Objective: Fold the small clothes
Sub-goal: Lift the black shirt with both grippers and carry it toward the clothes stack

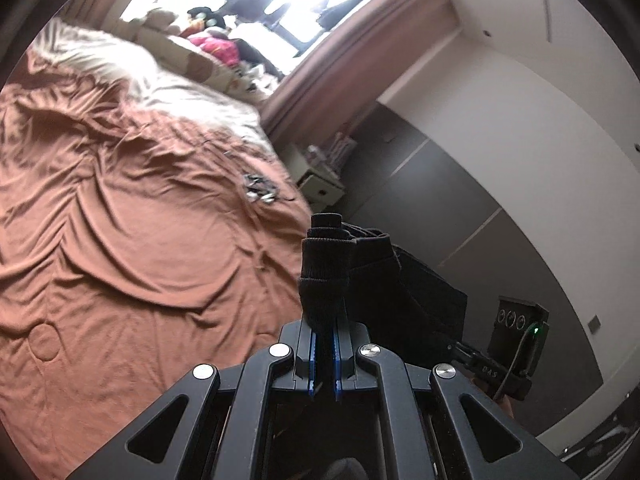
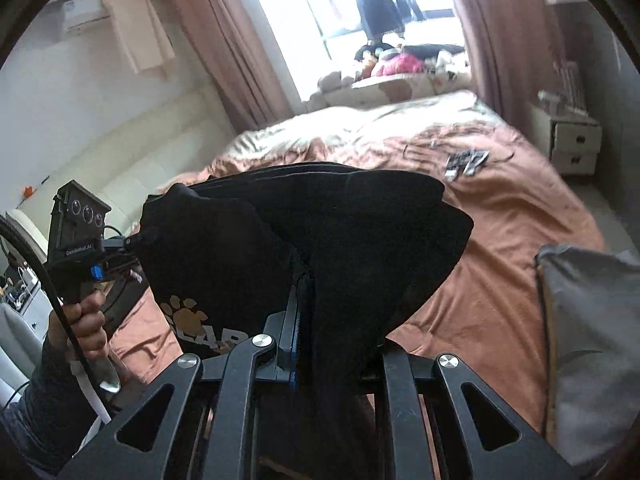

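Left hand-held gripper [image 1: 325, 354]: jaws closed on ribbed hem of black garment [image 2: 320, 240]. Right hand-held gripper [image 2: 304, 336]: jaws clamped on its other edge. Garment hangs stretched between both, long axis side to side, above rust-orange bed [image 2: 500, 216]. Window [image 2: 320, 0] beyond.

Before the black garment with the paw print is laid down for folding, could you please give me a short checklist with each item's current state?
1. Left gripper clamped on the ribbed cuff of the black garment with the orange paw print: ok.
2. Right gripper clamped on the same garment: ok.
3. Garment lifted clear of the rust-orange bedspread: ok.
4. Garment spread flat between the grippers: not ok, it hangs bunched.
5. Landing area free: not ok, small silvery packets lie farther up the bed, and a grey cushion sits at the right.
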Available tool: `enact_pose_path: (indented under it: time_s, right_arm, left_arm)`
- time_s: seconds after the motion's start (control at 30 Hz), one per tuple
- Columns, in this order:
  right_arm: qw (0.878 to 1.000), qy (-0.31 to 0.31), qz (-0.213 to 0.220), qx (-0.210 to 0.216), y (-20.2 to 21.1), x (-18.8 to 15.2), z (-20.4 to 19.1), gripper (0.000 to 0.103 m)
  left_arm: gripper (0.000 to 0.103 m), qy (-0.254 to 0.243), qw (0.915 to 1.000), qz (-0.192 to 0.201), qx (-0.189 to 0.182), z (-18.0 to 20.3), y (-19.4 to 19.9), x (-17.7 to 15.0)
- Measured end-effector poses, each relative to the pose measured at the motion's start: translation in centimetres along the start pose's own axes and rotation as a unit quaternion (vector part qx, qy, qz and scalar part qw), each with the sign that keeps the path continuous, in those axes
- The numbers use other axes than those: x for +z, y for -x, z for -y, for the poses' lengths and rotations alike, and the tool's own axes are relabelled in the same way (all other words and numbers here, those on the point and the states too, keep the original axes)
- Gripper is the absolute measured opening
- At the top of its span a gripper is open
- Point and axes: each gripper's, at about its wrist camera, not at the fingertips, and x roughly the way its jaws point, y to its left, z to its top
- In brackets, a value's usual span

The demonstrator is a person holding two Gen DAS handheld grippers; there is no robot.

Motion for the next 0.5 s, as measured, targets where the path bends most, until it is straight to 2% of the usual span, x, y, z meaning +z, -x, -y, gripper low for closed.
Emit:
enact_pose_path:
  time_s: [0.23,0.5]
  right_arm:
    - [0.998,0.024,0.048,-0.031,8.8,0.5,0.2,0.01]
    - [0.992,0.018,0.087,-0.088,18.0,-0.1,3.4,0.01]
  left_arm:
    - [0.006,-0.035,0.9989,0.008,-0.03,6.5,-0.3,0.8]
    - [0.006,-0.079,0.9939,-0.019,-0.075,14.3,-4.7,0.7]
